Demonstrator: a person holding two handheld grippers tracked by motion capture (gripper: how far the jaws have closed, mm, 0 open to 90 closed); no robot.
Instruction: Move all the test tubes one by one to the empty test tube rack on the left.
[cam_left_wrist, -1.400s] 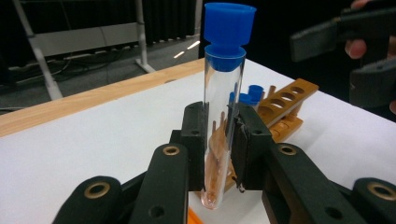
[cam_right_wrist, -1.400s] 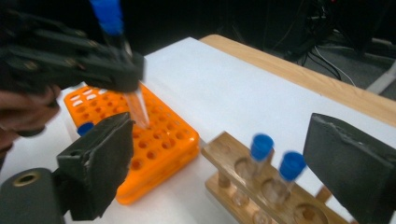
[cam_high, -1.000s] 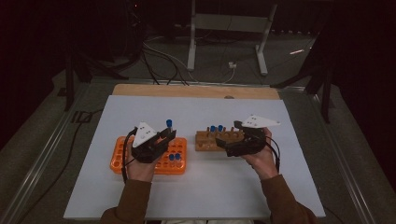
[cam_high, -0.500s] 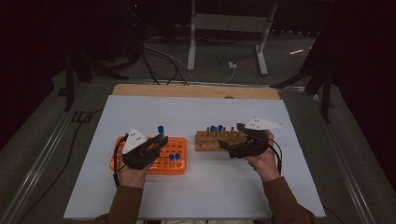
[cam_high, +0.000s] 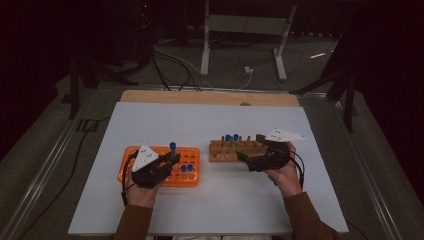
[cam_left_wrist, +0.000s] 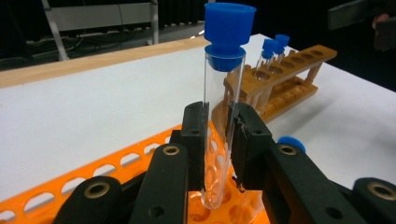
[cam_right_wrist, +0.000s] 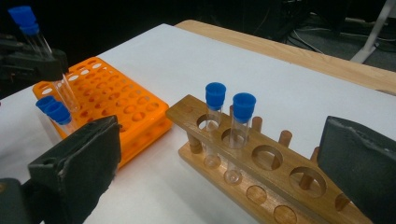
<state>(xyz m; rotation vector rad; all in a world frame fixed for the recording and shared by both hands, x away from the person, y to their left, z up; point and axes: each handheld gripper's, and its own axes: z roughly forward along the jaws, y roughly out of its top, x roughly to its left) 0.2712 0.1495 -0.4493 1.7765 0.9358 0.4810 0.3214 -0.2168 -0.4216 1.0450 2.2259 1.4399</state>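
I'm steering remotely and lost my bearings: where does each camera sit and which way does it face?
High view: above the person's side, facing forward and down; forearms, both hands.
Left gripper view: on the left gripper, along its jaws clamping the test tube.
Right gripper view: on the right gripper, open jaws.
Shared: orange rack, wooden rack.

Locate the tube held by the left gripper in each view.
High view: the tube is left of centre, over the orange rack, blue cap up.
Left gripper view: centre, upright between the shut jaws of the left gripper.
Right gripper view: top left, tilted, over the orange rack.
Shared landmark: the wooden rack.
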